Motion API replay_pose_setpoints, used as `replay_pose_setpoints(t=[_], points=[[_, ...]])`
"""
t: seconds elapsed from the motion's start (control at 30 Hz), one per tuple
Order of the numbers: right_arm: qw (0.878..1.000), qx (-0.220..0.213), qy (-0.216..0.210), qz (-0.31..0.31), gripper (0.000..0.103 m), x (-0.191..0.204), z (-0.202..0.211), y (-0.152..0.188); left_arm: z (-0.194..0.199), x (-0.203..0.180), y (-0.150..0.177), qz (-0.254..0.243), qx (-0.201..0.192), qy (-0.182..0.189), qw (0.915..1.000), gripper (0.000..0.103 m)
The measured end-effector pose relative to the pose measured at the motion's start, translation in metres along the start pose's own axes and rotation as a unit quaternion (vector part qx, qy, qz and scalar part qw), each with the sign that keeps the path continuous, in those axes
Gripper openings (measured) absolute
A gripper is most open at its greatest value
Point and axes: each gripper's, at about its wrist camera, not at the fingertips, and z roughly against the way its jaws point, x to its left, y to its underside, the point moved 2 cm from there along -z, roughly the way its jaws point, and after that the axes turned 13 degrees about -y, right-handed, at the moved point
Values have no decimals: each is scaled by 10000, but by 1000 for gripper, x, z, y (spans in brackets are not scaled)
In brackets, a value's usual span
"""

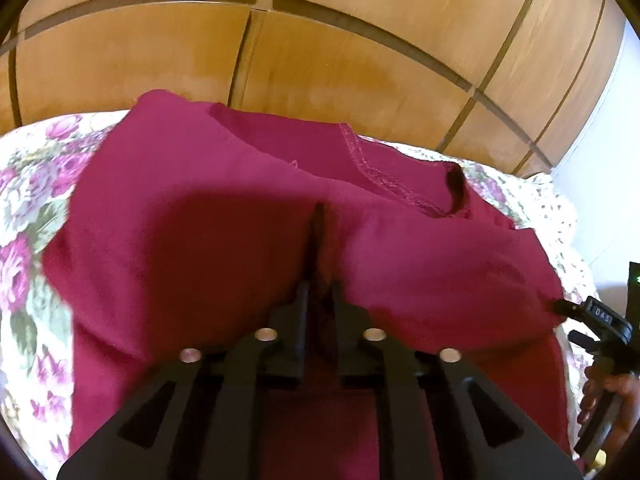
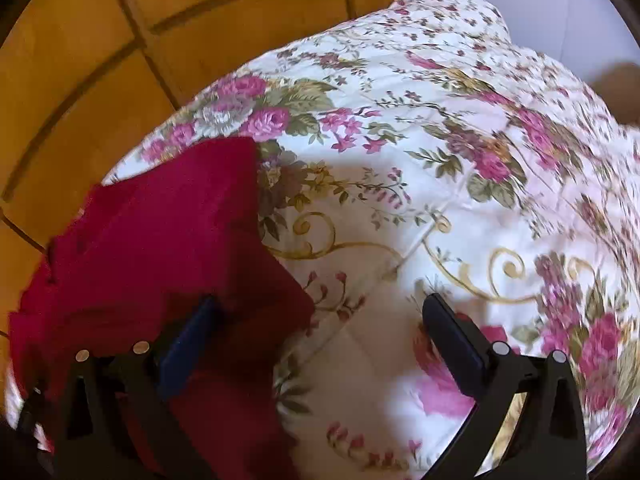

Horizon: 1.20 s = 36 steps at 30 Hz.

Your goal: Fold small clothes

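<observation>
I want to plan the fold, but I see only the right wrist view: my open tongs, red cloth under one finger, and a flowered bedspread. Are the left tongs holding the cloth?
Observer: Yes. The left tongs are shut on a pinched ridge of the red garment.
Operator: Which part of it faces the left camera?
Observer: The neck opening, with its stitched hem, lies beyond the pinch, toward the wooden panels.
Operator: Is my side visible from there?
Observer: Partly. Your right hand shows at the right edge of the left view, beside the garment's corner.
</observation>
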Motion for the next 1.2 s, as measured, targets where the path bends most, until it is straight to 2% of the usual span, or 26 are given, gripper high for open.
replay_pose_setpoints(t=[0.07, 0.13, 0.2, 0.33, 0.53, 0.67, 0.87, 1.2], points=[[9998, -11, -142, -146, 101, -1, 10, 3, 15, 2, 9, -136, -114, 17, 9998, 37], [9995, 23, -252, -208, 101, 2, 19, 6, 34, 0, 23, -389, -299, -17, 9988, 61], [9992, 52, -373, -116, 101, 10, 28, 11, 48, -2, 36, -562, -378, -88, 9977, 71], [9987, 60, -444, 260, 101, 29, 47, 30, 67, 4, 63, -728, -257, -14, 9970, 72], [9965, -7, -383, 737, 101, 47, 73, 61, 84, 38, 83, -263, -94, 9, 9996, 72], [9964, -17, -488, 700, 101, 48, 84, 77, 91, 53, 92, -91, -84, -4, 9999, 72], [9956, 16, -528, 770, 101, 49, 96, 98, 104, 62, 105, -100, -144, -41, 9998, 72], [9955, 94, -597, 730, 101, 46, 101, 109, 120, 81, 117, 60, -199, -60, 9998, 72]])
